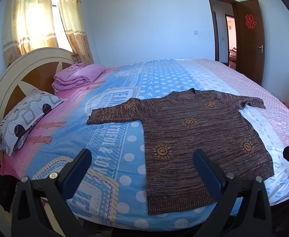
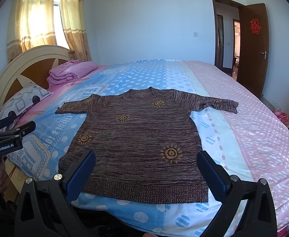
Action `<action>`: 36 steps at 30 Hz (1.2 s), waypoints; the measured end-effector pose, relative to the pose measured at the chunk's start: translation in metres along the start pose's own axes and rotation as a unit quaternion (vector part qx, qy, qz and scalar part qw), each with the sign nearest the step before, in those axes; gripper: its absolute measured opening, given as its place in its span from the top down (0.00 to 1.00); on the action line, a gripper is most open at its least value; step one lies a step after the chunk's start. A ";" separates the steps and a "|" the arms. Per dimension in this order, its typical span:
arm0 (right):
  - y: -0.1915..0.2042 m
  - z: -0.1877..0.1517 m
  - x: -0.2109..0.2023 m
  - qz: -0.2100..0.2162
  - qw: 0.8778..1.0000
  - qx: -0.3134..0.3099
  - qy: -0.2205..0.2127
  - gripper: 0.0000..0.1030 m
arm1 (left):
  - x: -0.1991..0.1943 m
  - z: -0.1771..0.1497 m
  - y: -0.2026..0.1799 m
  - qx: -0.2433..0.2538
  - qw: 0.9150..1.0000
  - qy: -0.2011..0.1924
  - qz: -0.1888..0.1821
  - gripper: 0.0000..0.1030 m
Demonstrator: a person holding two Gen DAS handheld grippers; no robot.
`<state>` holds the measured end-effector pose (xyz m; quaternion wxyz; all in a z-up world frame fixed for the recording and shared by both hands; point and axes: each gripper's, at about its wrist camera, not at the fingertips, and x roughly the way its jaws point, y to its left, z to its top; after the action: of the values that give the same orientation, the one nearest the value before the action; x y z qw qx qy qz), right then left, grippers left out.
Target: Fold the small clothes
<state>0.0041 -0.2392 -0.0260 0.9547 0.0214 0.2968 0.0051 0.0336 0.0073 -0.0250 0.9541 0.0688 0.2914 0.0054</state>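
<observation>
A brown knitted sweater (image 1: 199, 138) with orange sun motifs lies flat and spread out on the bed, sleeves out to both sides, hem toward me. My left gripper (image 1: 142, 156) is open, held above the bed's near edge by the sweater's left hem corner, with nothing between its fingers. In the right wrist view the same sweater (image 2: 136, 138) fills the middle, and my right gripper (image 2: 146, 158) stands open over the hem, empty. The left gripper (image 2: 8, 136) also shows at the left edge there, with a hand under it.
The bed (image 1: 124, 83) has a blue, pink and white patterned sheet. A folded pink blanket (image 1: 77, 75) and a patterned pillow (image 1: 25, 114) lie by the cream headboard (image 1: 16, 75). An open brown door (image 1: 249, 39) stands at the back right, curtains (image 1: 41, 19) at the left.
</observation>
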 end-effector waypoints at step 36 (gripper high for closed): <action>-0.265 0.071 0.202 -0.121 0.971 0.180 0.104 0.13 | 0.241 0.072 -0.066 0.051 0.995 0.056 0.065 0.00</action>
<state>0.2098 -0.5025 -0.0939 0.8924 0.1561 0.3912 -0.1619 0.2720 -0.0555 -0.1087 0.9292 0.1356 0.3391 0.0564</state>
